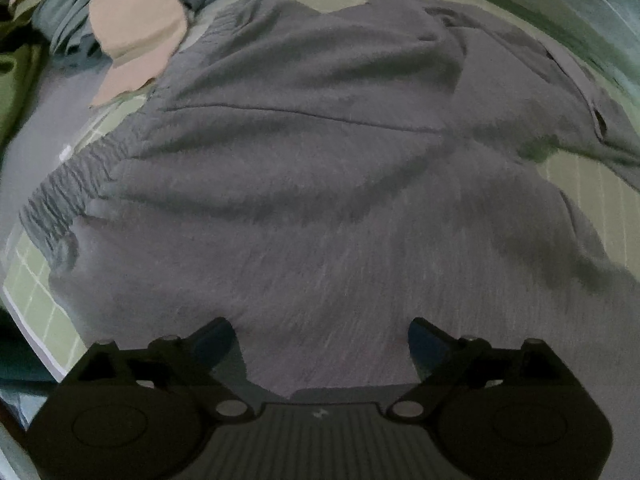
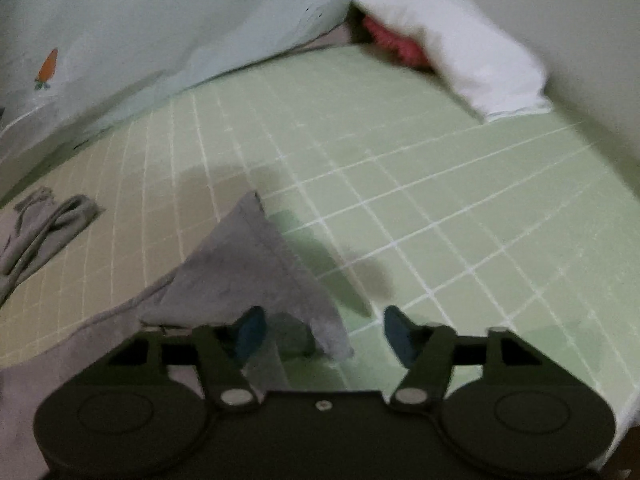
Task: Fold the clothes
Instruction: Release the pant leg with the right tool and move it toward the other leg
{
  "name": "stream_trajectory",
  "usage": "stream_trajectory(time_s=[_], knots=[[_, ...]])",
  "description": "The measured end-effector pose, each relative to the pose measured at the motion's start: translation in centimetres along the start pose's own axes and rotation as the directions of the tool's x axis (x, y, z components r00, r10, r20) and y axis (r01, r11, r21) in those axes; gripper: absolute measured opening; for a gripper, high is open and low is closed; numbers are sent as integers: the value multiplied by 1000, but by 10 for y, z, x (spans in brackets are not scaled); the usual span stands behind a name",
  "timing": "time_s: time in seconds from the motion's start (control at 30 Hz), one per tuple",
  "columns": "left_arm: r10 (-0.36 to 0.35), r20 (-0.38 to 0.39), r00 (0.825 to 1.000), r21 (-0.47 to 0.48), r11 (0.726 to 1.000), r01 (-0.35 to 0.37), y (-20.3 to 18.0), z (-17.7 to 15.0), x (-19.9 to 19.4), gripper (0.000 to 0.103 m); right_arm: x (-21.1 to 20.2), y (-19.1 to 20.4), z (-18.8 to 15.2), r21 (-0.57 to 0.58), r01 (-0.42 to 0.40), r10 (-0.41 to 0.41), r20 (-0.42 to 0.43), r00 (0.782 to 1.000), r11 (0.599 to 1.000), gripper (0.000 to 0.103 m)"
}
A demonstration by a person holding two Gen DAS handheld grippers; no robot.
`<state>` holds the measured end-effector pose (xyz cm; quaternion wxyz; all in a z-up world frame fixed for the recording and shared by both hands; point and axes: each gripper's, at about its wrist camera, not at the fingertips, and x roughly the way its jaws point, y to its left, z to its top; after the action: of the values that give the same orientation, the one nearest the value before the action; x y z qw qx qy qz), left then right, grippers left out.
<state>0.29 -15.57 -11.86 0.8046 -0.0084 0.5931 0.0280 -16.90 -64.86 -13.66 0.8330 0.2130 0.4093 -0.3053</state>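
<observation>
A grey garment [image 1: 304, 168] with a ribbed waistband [image 1: 72, 196] lies spread across the green checked bed sheet [image 1: 592, 184], filling most of the left wrist view. My left gripper [image 1: 322, 340] hovers open just above its near part, nothing between the fingers. In the right wrist view a pointed grey corner of the garment [image 2: 260, 272] lies on the sheet [image 2: 440, 200]. My right gripper [image 2: 324, 332] is open right over that corner, its left finger [image 2: 250, 330] above the cloth. A grey cord and hem [image 2: 48, 224] lie at the left.
A heap of other clothes, beige [image 1: 136, 28] and blue-grey [image 1: 64, 20], sits at the far left of the bed. A white pillow [image 2: 452, 44] over something red [image 2: 396, 40] lies at the head. A pale quilt with a carrot print [image 2: 47, 65] runs along the far side.
</observation>
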Motion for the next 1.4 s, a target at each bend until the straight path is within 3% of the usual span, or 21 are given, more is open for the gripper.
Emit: stream_trajectory(time_s=[0.03,0.07,0.17,0.3,0.4,0.47,0.5,0.53,0.6,0.67,0.8,0.9,1.13,1.27,1.4], knots=[[-1,-1,1000,-16,1000,1,0,1,1,99,4,0,3,-22,-14,13,-24,1000,1000,16],[3,0,1000,-30,1000,-3,0,1,2,101,7,3,8,-65,-15,13,-37,999,998,5],[12,7,1000,-66,998,-12,1,1,5,103,10,15,32,-207,-3,1,-8,1000,978,2],[26,11,1000,-113,993,-25,1,4,6,103,6,31,87,-235,-4,35,126,991,972,2],[33,9,999,-136,990,-32,-1,8,7,103,9,45,119,-200,-109,146,178,973,974,2],[36,7,999,-141,989,-35,-2,8,7,103,17,51,128,-158,-243,267,152,952,957,6],[36,8,999,-141,989,-35,-3,8,7,103,21,52,130,-139,-311,328,129,936,940,18],[36,9,999,-139,990,-34,-3,8,7,103,24,51,129,-115,-358,370,111,922,927,36],[35,13,999,-135,990,-33,-3,8,7,103,23,41,123,-58,-380,385,121,915,923,43],[36,16,999,-137,990,-33,-4,7,7,103,21,22,114,4,-341,337,142,931,940,43],[35,10,999,-140,990,-33,-4,8,7,103,23,-19,90,80,-160,151,109,983,984,44],[35,5,999,-141,989,-34,-5,11,8,103,28,-38,73,90,-104,100,55,994,990,44],[32,4,999,-139,990,-31,-5,11,7,103,22,-52,34,232,-105,105,9,994,967,58],[32,11,999,-137,990,-30,-6,10,7,103,29,-42,33,205,-124,127,-3,992,971,61],[34,29,999,-136,990,-30,-7,7,7,103,33,-28,35,179,-175,181,-18,983,968,57]])
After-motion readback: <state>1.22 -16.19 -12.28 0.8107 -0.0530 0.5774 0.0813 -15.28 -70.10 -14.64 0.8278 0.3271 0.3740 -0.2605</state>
